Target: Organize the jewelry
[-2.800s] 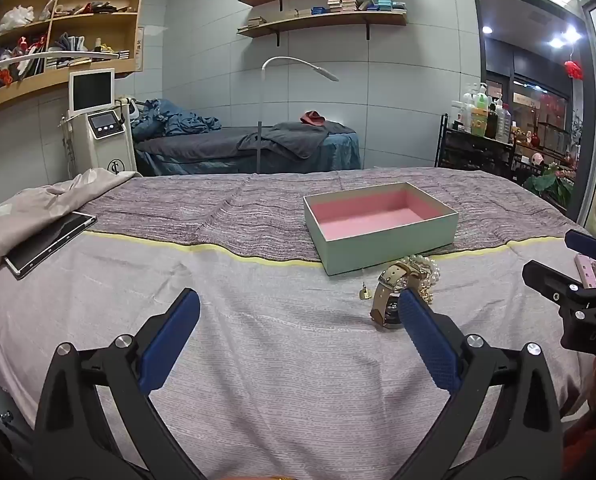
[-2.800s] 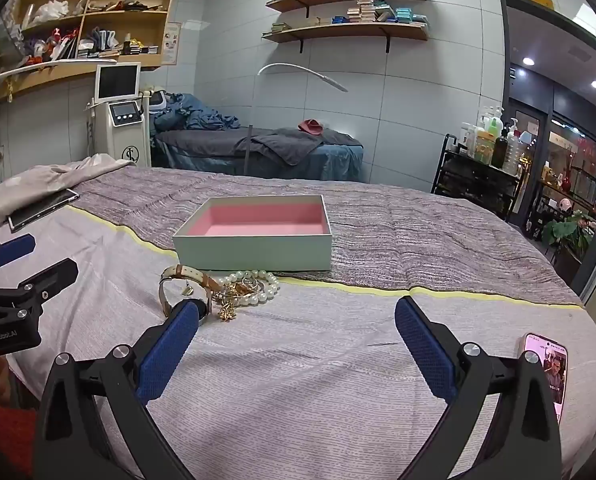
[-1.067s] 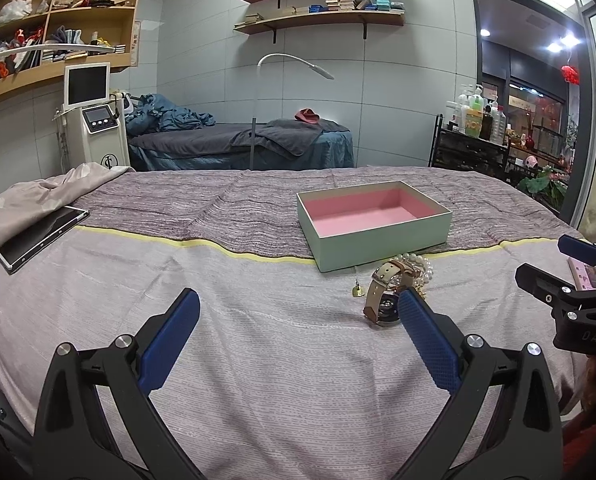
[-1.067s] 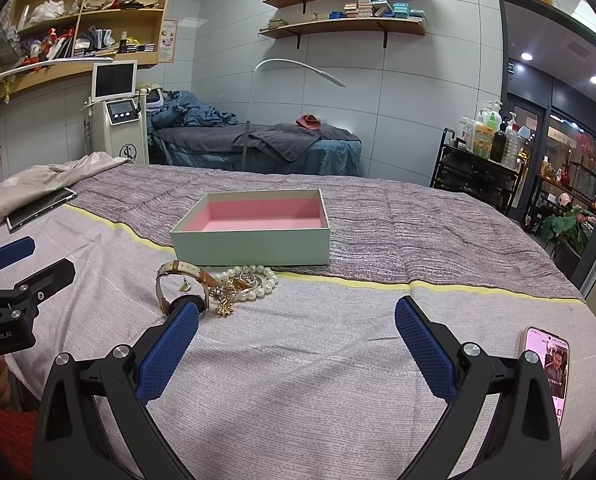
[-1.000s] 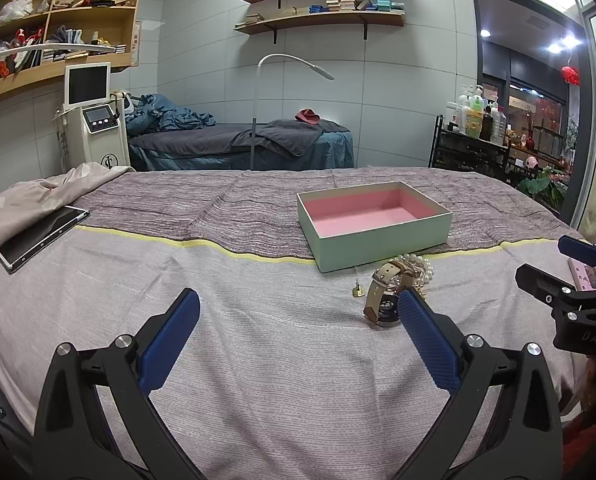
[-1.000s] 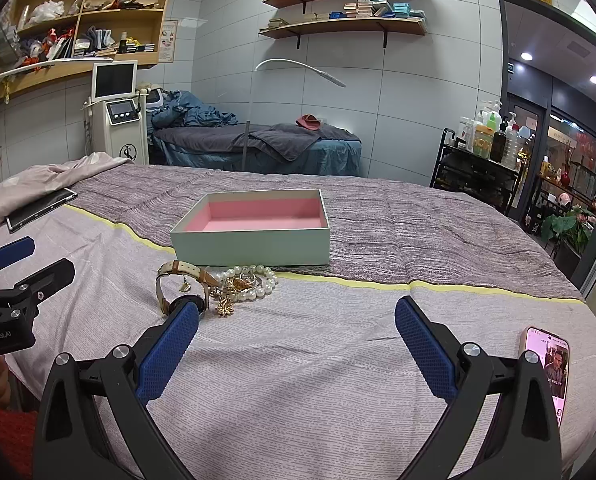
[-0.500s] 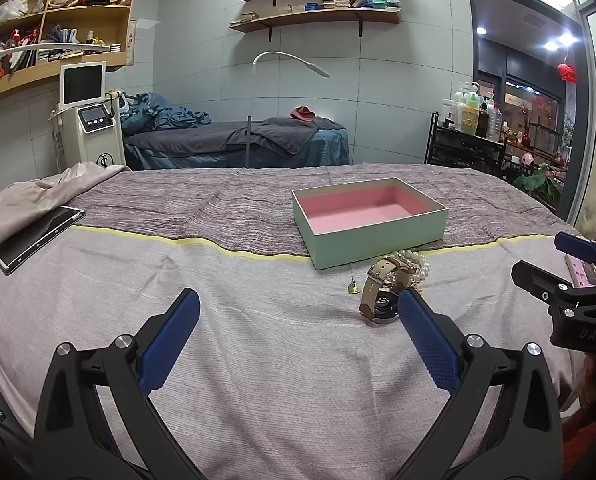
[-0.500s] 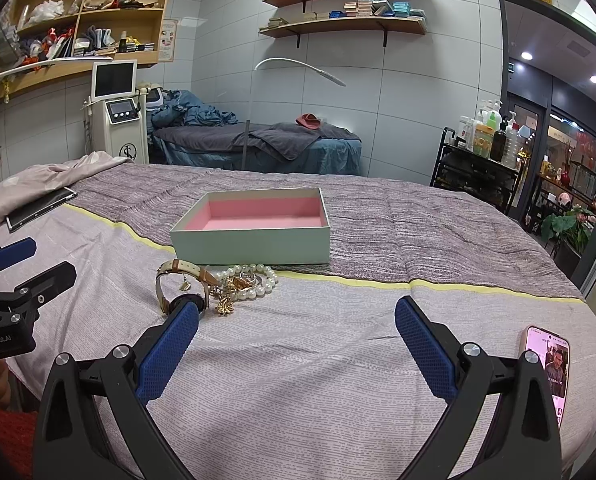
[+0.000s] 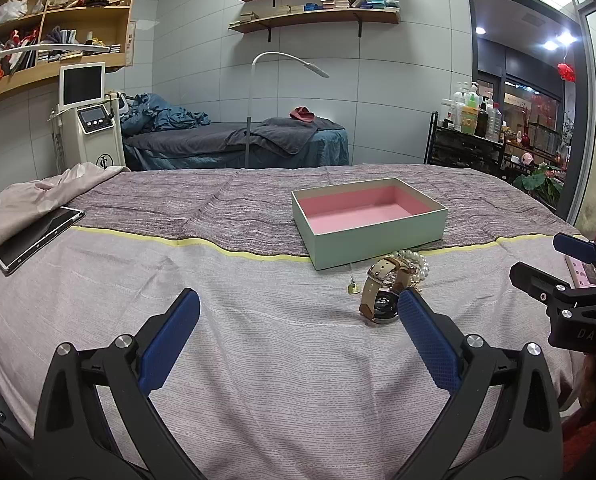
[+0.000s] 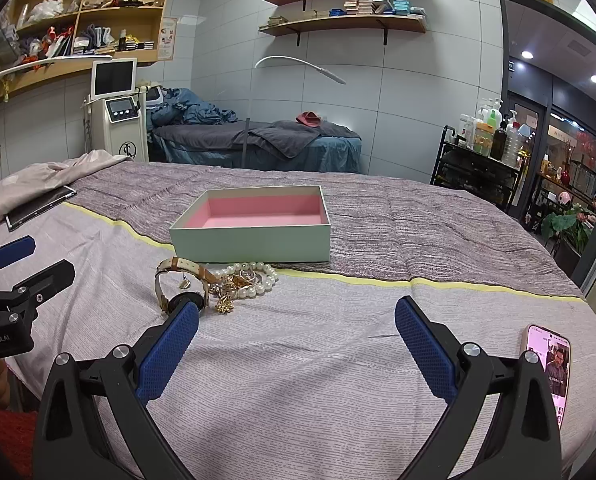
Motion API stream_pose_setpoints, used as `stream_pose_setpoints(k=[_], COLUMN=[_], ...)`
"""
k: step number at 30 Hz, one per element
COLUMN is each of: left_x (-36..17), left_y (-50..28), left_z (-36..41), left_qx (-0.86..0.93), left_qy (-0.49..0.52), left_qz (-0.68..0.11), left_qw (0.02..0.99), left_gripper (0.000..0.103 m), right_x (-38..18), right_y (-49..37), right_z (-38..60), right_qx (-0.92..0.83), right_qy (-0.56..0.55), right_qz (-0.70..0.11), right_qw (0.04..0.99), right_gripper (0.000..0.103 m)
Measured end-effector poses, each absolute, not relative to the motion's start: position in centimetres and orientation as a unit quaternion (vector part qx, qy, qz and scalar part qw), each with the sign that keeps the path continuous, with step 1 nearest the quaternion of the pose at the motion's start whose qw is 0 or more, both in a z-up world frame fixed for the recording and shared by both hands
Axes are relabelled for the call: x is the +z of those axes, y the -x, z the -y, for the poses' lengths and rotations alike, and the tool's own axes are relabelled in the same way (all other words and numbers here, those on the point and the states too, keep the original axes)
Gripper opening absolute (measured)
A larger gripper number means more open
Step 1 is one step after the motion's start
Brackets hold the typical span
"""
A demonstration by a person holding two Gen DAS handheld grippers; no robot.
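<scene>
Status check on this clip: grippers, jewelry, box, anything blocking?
Left gripper and right gripper open, holding nothing. Watch, pearl bracelet and gold pieces heaped in front of empty pink-lined box. Nothing blocking.

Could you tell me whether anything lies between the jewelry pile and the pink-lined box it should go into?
Nothing visible does. The watch and pearl bracelet lie on the bedspread right in front of the open box; only its near wall must be cleared.

Jewelry [image 10: 233,280] before box [image 10: 249,240]
</scene>
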State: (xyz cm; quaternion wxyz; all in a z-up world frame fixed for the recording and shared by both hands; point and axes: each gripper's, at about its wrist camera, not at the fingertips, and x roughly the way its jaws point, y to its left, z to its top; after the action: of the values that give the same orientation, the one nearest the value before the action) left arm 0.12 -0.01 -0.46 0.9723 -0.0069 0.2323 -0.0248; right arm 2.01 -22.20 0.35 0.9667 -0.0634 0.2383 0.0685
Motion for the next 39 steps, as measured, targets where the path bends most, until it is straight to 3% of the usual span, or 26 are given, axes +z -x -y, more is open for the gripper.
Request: stream_pose_setpoints(k=[15,27,32,39], left_x=[-1.0,-2.3,-3.3,-4.1], left_y=[-0.8,-4.8,-7.6,-10.4], left_z=[0.1,1.2,2.0,3.9], left_qx=[-0.039,-0.093,-0.120,-0.155], left_qy=[0.008,-0.009,-0.015,-0.030], left_qz=[-0.248,-0.300,-0.336,-0.356], left_qw=[0.968,0.949,0.934,0.921], left_gripper=[0.098,0.096,0.072,0.067], right_x=[-0.9,-2.2,-2.2,-2.2], right_y=[-2.7,-6.1,-7.7,-10.6], right_z=[22.1,22.4,22.4,23.2], right_qx=[0.068,0.104,0.110,0.112], right_qy=[0.066,0.066,0.064,0.040], right_qz=[-0.251,-0.331,-0.347,-0.373], right_qw=[0.963,0.936,0.929,0.920], right_gripper=[0.097,0.097,0.097,0.097])
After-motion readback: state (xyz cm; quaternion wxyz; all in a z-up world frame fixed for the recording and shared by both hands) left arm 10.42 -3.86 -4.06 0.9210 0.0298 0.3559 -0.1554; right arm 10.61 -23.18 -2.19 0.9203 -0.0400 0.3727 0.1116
